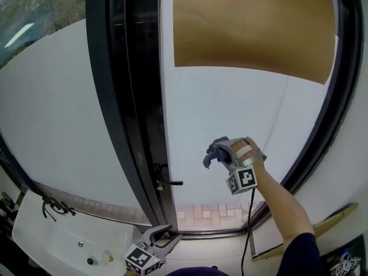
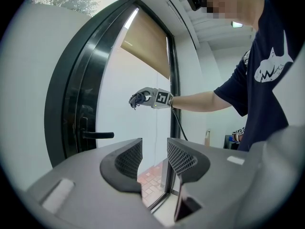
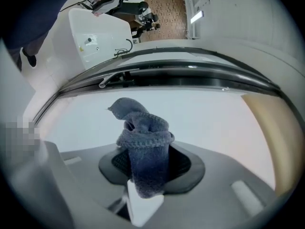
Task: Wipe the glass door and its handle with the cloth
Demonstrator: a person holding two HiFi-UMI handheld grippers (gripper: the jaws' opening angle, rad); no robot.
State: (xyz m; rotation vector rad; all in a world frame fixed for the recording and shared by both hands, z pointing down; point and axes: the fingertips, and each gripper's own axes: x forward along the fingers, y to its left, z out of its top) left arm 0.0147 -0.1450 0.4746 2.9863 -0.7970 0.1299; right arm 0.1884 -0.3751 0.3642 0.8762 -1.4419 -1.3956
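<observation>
A white sink (image 1: 34, 234) sits well left of the handle (image 1: 168, 182) and lower. The head view shows it there, and the right gripper view catches it again beyond the frame (image 3: 190, 75). The left hand-held gripper (image 1: 168, 234) hangs below the handle. Its own view (image 2: 155, 154) shows the jaws apart with nothing between them, only brick paving (image 2: 150, 171) past the gap. That view also shows the handle (image 2: 97, 135) side-on as a dark lever jutting from the black frame (image 2: 71, 109), left of the glass (image 2: 138, 128).

Right of the handle and a little higher, the right hand-held gripper (image 1: 223, 154) is held up to the door glass (image 1: 230, 108), gripped by a hand (image 1: 244, 151). Its own view (image 3: 150, 163) shows the jaws clamped on a blue-grey cloth (image 3: 143, 137), which bunches up out of them with a loose tip toward the glass (image 3: 214, 113). In the head view the cloth (image 1: 211, 156) shows dark against the pane. No view settles whether it touches. Above it, a tan blind (image 1: 253, 27) covers the top of the glass.
</observation>
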